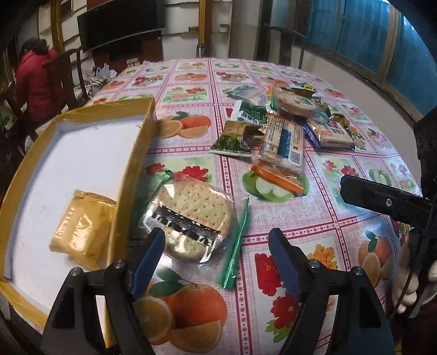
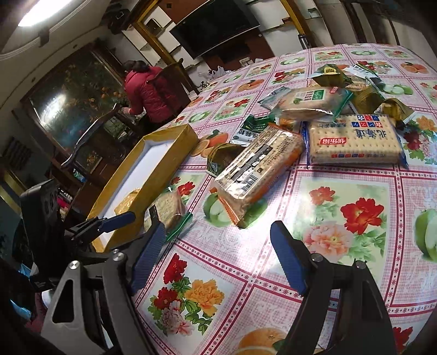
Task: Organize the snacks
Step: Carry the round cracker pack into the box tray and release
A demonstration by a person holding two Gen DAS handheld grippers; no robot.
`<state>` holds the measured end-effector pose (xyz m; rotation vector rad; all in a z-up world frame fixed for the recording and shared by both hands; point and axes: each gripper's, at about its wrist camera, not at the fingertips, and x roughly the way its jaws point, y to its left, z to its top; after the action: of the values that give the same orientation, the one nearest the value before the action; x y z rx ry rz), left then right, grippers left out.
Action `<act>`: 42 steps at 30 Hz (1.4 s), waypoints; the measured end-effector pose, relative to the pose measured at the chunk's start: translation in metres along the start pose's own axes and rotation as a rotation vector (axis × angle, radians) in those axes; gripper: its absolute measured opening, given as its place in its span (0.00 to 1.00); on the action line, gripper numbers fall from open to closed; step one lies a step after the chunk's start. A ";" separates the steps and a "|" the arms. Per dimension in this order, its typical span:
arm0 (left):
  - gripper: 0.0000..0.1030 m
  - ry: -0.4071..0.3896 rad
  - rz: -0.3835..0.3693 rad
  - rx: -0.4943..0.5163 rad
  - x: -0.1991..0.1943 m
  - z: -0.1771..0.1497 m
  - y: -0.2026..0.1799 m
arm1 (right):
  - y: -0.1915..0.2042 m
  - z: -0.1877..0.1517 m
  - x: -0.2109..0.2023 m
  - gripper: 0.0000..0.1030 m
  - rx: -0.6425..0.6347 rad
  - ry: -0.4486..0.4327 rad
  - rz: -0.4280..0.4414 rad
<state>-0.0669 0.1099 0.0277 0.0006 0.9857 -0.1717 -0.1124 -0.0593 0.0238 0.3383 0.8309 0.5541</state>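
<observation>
A yellow box (image 1: 138, 147) with a white floor lies on the table at the left and holds a gold snack packet (image 1: 82, 226). A clear-wrapped round cracker packet (image 1: 191, 218) with a green edge lies just outside the box wall. My left gripper (image 1: 215, 254) is open around its near end, touching nothing. A pile of snack packets (image 1: 289, 123) lies further back. In the right wrist view my right gripper (image 2: 218, 251) is open and empty above the tablecloth, near a long cracker pack (image 2: 259, 174) and a square cracker pack (image 2: 355, 139). The box (image 2: 153, 174) is to its left.
The table carries a floral and fruit patterned cloth (image 1: 273, 245). A person in a red jacket (image 1: 35, 82) stands beyond the far left, beside dark chairs (image 1: 68, 79). A dark screen (image 1: 120, 24) hangs on the back wall. The right gripper's finger (image 1: 382, 202) enters the left wrist view.
</observation>
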 end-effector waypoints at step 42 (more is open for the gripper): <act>0.68 -0.322 -0.077 -0.262 -0.141 -0.096 0.109 | 0.127 0.007 0.133 0.89 -0.397 0.311 -0.117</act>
<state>-0.2067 0.2448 0.0829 -0.2965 0.6813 -0.1075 -0.0760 0.1204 0.0110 -0.1645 1.0083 0.6558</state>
